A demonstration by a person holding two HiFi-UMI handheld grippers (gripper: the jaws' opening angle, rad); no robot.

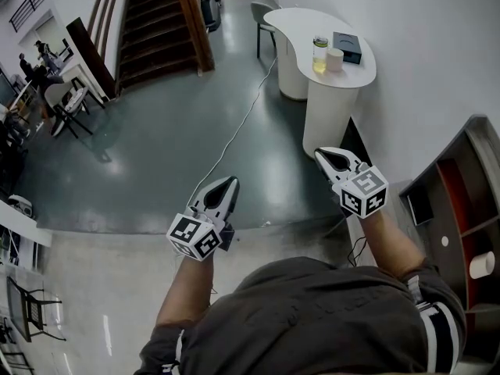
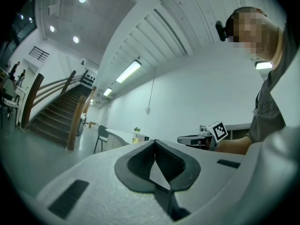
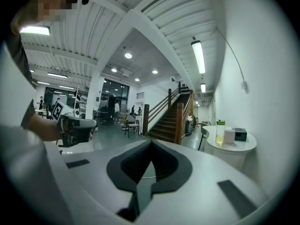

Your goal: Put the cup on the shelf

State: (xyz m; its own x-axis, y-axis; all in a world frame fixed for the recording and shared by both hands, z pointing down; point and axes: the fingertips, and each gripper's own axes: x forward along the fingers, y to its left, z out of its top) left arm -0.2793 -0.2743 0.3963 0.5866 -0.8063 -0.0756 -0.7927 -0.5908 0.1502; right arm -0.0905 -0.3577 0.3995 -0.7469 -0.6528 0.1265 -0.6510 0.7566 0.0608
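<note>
**Both grippers closed and empty; a cup on the table, well apart from the shelf.**
Your left gripper (image 1: 229, 183) and right gripper (image 1: 321, 154) have their tips together on nothing. The pale cylindrical cup (image 1: 334, 59), contents unseen, stands on the white rounded table (image 1: 297, 22) just beside a clear bottle of yellow liquid (image 1: 319, 55). A careless grasp there could topple the bottle. A white cylinder (image 1: 483, 265), possibly another cup, lies in the dark shelf unit (image 1: 457, 201). The thin floor cable (image 1: 238, 127) could trip you.

You had open floor (image 1: 148, 155) ahead up to the bench (image 1: 348, 80), where the bottle (image 1: 319, 55) crowded the cup (image 1: 335, 59) on its left and the dark box (image 1: 347, 47) stood just behind it, leaving its near side and top free.
</note>
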